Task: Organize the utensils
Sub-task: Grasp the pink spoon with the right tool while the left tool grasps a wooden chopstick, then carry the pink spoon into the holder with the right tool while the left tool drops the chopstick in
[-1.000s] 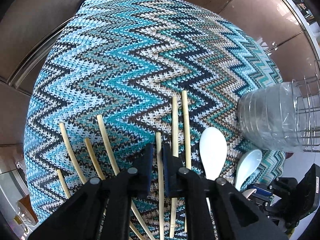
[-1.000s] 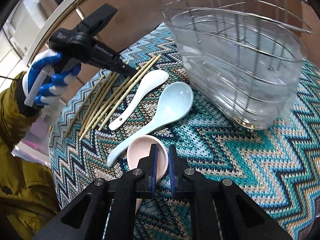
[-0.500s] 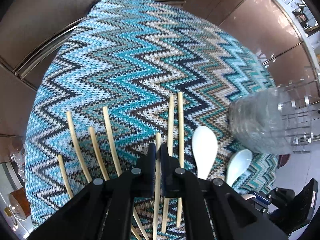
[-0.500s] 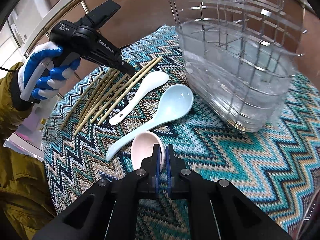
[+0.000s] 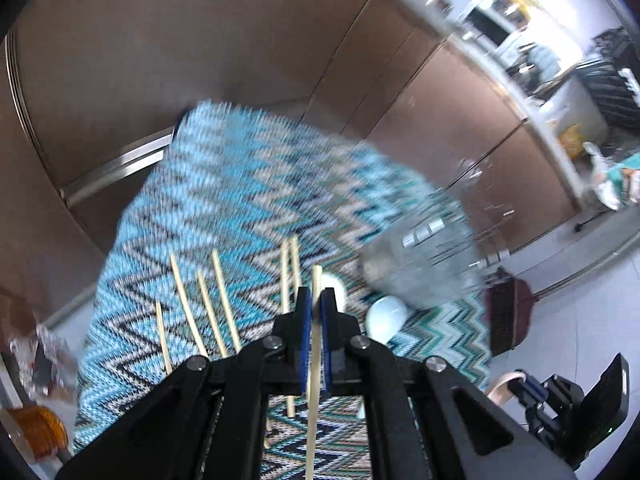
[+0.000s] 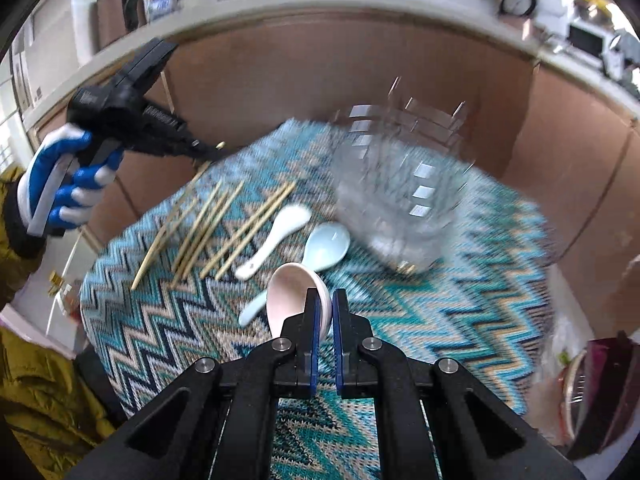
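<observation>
Open cloth (image 6: 460, 320) right of the spoons; the wire rack (image 6: 404, 192) blocks behind.

White lettering on the left tool (image 6: 208, 155), seemingly unreadable.

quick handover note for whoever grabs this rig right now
Left gripper: shut on one chopstick, lifted off the cloth.
Right gripper: shut on the pink spoon, also raised.
On the cloth: the other chopsticks, a white spoon, a blue spoon, beside the clear wire-framed holder.
Done: both picks. The holder looks empty, though blurred.
Left: drop both in, then fetch the rest.
</observation>
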Motion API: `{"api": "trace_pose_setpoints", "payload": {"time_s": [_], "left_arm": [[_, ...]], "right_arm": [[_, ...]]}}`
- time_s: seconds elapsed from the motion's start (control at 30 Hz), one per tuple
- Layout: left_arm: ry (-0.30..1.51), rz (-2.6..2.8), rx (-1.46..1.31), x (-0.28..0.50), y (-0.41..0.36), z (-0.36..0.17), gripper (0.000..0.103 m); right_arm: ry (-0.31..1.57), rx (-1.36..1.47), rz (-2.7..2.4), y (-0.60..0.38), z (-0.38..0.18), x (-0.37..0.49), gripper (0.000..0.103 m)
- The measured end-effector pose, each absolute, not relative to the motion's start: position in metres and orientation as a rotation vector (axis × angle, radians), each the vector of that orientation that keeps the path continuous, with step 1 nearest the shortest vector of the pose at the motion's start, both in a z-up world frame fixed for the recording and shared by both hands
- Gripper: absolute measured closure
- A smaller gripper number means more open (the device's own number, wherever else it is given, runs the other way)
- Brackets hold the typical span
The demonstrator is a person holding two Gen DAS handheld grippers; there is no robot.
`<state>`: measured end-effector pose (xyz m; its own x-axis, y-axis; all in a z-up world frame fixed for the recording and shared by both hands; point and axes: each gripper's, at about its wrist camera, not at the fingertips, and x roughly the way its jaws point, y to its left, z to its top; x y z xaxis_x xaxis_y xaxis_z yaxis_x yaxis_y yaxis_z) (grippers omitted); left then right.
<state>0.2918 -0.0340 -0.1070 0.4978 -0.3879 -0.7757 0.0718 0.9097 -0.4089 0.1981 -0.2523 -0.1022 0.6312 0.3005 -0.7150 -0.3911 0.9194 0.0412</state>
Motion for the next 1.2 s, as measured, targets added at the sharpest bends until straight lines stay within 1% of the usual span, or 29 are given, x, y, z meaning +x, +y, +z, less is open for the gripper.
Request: {"api": "trace_pose_setpoints", "payload": {"time_s": [0.13,0.3,0.43,0.53,0.63,0.8,1.0,1.2], "left_arm": [[0.895,-0.334,-0.356,0.284,-0.043,-0.061,0.099],[0.699,-0.388,-0.378,0.284,-0.059,-0.002,0.099],[0.542,-0.383,-0.402,0.295,-0.074,0.033,0.099],[0.439,-0.363,-0.420,0.308,-0.087,0.043,0.099],[0.366,-0.330,-0.429,0.322,-0.102,0.040,0.099],[0.293,-0.273,-0.397,0.343,-0.133,0.007,0.099],[0.296,-0.264,-0.359,0.359,-0.159,-0.037,0.099],[0.310,-0.239,-0.339,0.363,-0.167,-0.071,0.099]], "right_arm": [[0.667,-0.124,0.306,-0.258,-0.061,0.192,0.097],[0.488,-0.136,0.167,-0.259,-0.019,0.204,0.097],[0.353,-0.124,0.085,-0.257,0.001,0.221,0.097],[0.247,-0.134,-0.013,-0.255,0.007,0.239,0.097],[0.169,-0.154,-0.096,-0.249,0.001,0.256,0.097],[0.124,-0.139,-0.172,-0.253,-0.026,0.278,0.097],[0.135,-0.120,-0.203,-0.253,-0.064,0.294,0.097],[0.143,-0.119,-0.203,-0.246,-0.090,0.298,0.097]]}}
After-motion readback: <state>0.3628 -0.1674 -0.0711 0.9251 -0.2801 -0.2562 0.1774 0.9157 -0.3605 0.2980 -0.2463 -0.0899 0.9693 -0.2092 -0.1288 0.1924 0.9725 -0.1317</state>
